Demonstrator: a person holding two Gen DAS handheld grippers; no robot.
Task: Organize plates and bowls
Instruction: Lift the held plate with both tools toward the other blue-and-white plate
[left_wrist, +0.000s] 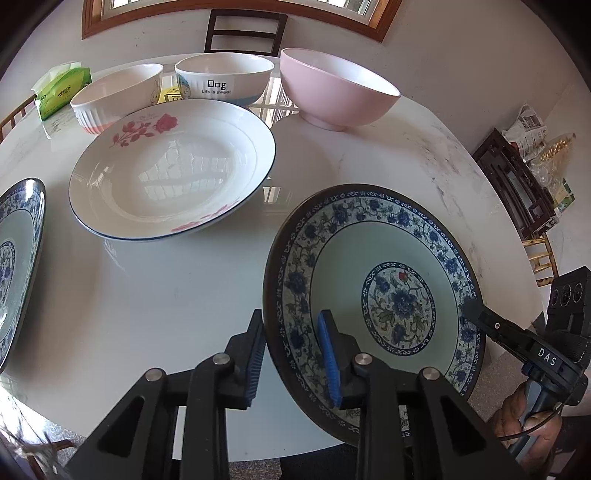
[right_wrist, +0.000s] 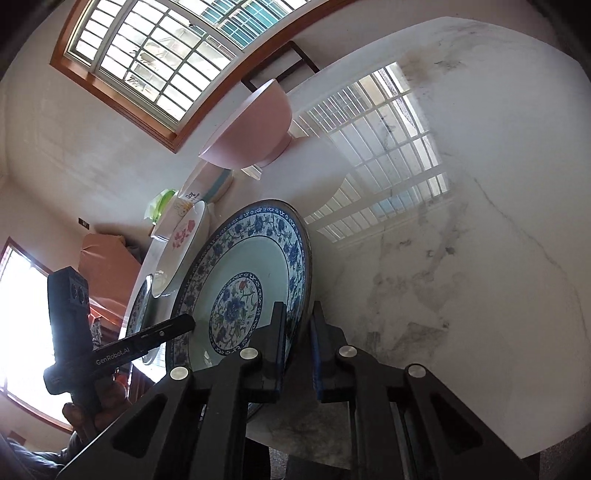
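A blue floral plate (left_wrist: 384, 258) with a pale green well is held tilted above the white table (left_wrist: 166, 295). My left gripper (left_wrist: 291, 354) is shut on its near left rim. My right gripper (right_wrist: 298, 332) is shut on the opposite rim of the same plate (right_wrist: 255, 258), and shows in the left wrist view (left_wrist: 476, 308) at the plate's right edge. A white rose plate (left_wrist: 170, 173) lies flat mid-table. A second blue floral plate (left_wrist: 18, 258) lies at the left edge. A ribbed rabbit bowl (left_wrist: 110, 96), a "Dog" bowl (left_wrist: 225, 79) and a pink bowl (left_wrist: 332, 88) stand at the back.
A green tissue pack (left_wrist: 62, 88) lies at the back left. A dark chair (left_wrist: 243, 31) stands behind the table. A dark wooden rack with bags (left_wrist: 524, 173) stands on the floor to the right. The table's rounded edge runs close on the right.
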